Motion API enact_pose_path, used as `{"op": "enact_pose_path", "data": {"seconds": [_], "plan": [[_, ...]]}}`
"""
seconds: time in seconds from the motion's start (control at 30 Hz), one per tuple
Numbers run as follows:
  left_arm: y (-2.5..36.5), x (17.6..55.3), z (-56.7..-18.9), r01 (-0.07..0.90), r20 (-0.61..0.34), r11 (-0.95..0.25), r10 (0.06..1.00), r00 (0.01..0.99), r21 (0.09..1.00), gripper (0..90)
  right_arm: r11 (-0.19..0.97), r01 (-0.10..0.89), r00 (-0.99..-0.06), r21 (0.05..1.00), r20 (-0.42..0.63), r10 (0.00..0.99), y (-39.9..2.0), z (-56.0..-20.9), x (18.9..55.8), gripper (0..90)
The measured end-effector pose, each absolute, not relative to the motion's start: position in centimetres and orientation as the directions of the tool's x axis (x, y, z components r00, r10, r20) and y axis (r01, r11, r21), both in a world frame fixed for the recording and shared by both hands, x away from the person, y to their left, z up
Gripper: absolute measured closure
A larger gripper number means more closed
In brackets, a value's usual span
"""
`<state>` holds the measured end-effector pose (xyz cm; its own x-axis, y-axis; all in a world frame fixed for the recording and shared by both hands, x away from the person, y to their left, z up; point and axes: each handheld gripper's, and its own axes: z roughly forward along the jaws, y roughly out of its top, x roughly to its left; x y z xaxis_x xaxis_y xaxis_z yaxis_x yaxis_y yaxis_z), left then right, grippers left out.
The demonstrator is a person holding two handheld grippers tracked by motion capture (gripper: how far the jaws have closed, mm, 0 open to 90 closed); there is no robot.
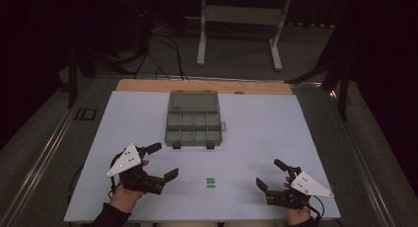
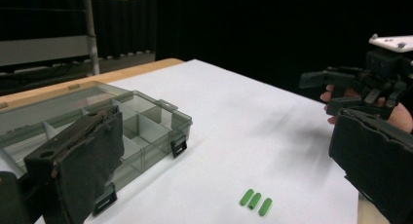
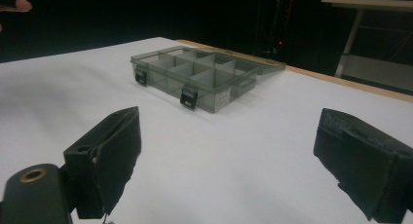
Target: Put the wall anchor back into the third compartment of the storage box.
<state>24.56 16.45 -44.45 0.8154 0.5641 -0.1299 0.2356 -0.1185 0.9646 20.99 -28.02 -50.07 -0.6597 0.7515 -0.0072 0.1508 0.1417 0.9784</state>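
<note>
White tabletop (image 1: 256, 133) held three green pegs (image 1: 210, 182) near the box (image 1: 193, 119), between both tongs. Left tongs (image 1: 163, 161) lay nearer than right tongs (image 1: 270, 173); both gaped, empty.

High view looks forward and down from above the table's (image 1: 276, 123) near edge, while the left gripper view and right gripper view sit low and close over its surface, facing inward and away, all three sharing the open compartment box (image 1: 193, 119) (image 2: 97, 121) (image 3: 204, 70).
</note>
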Motion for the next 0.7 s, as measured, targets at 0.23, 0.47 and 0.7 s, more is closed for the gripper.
{"op": "enact_pose_path", "data": {"seconds": [0.23,0.47,0.7], "plan": [[15.0,25.4,-44.8,0.266,-0.140,-0.155,0.553,0.821,0.951,0.0,0.143,0.155,-0.663,0.977,-0.004,0.749,-28.0,-50.1,21.0,10.1],[13.4,26.4,-45.4,0.301,-0.161,-0.197,0.519,0.840,0.933,0.0,0.141,0.162,-0.667,0.977,0.003,0.745,-28.0,-50.2,21.1,10.1],[11.8,27.1,-45.9,0.330,-0.179,-0.233,0.499,0.848,0.915,0.0,0.142,0.162,-0.666,0.977,0.002,0.746,-27.9,-50.3,21.1,10.1]]}}
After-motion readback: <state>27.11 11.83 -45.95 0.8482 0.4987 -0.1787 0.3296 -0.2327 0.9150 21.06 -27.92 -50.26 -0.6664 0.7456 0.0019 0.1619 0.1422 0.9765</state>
